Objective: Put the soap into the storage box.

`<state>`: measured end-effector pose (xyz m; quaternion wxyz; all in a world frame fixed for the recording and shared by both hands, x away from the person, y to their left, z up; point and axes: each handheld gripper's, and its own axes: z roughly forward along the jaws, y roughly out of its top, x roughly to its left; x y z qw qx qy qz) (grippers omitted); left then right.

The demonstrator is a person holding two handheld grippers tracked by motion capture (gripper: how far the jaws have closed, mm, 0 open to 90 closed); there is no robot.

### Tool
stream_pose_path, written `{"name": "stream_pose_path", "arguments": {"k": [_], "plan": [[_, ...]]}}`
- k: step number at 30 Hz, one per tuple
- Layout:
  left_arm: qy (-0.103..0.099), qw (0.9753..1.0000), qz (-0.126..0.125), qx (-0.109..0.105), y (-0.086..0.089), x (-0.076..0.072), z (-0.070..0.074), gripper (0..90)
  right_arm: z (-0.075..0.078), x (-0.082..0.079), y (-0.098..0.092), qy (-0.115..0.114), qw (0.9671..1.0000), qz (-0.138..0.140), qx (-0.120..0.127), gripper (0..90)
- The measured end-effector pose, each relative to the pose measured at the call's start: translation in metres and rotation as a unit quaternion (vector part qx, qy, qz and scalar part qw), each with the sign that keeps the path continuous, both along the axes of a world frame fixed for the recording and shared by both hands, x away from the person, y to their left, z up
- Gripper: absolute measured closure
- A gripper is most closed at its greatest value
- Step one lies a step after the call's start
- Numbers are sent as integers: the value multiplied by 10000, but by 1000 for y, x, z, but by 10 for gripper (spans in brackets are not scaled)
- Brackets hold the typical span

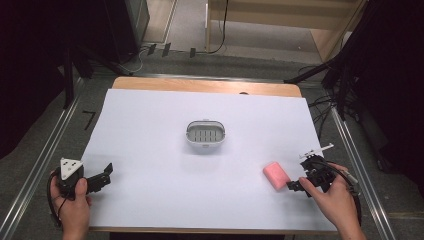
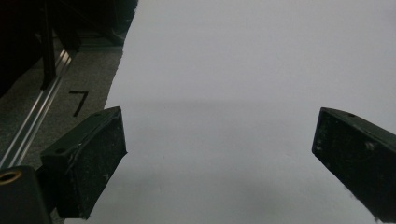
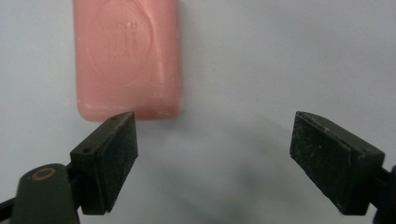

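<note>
We see the pink soap bar [image 1: 276, 175] lying flat on the white sheet [image 1: 150, 150], near the right edge of the table and not far from its near edge. In the right gripper view the soap bar [image 3: 128, 58] shows a round stamped mark on its top face, and its near end lies just beyond the tip of one jaw; the soap is not between the jaws. The right gripper [image 1: 296, 185] is just beside the soap, on its right, held by a hand [image 1: 336, 200] over the near right corner. Its jaws stand wide apart, and between them we see only bare sheet.

Near the middle of the table stands a small white soap dish [image 1: 205, 135] with a grey slotted inside, well apart from the soap.

The left gripper [image 1: 106, 174] is near the near left corner, held by the other hand [image 1: 75, 207], with a grey three-cornered plate on top. Its jaws are also wide apart, over bare sheet.

The sheet covers nearly the whole wooden table [image 1: 200, 85]; a strip of wood shows along the far edge. Around the table we see grey floor [image 1: 30, 170] with metal rails [image 1: 47, 155] on both sides and a black mark like a "7" [image 1: 88, 119] on the left. Behind are cables [image 1: 150, 50], dark stands and light wooden furniture [image 1: 280, 15].
</note>
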<state>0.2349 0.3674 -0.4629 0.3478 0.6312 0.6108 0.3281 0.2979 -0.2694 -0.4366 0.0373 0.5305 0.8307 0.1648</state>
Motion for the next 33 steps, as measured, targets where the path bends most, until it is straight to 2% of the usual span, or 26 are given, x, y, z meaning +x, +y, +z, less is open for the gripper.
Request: {"name": "stream_pose_path", "arguments": {"k": [4, 12, 22, 27, 28, 33], "plan": [[9, 10000, 0, 12, 0, 0, 0, 34, 3, 2, 8, 88, 9999, 42, 31, 159], [30, 10000, -23, 4, 0, 1, 0, 38, 5, 9, 22, 102, 9999, 41, 122, 137], [42, 10000, -2, 12, 0, 1, 0, 43, -4, 20, 45, 193, 9998, 40, 82, 141], [43, 10000, 8, 11, -1, 1, 0, 44, -7, 23, 51, 224, 9997, 69, 47, 213], [42, 10000, 6, 8, 0, 1, 0, 44, -7, 24, 52, 263, 9996, 54, 60, 289], [37, 10000, 35, 15, 0, 1, 0, 44, -9, 26, 56, 324, 9995, -2, -10, 321]]}}
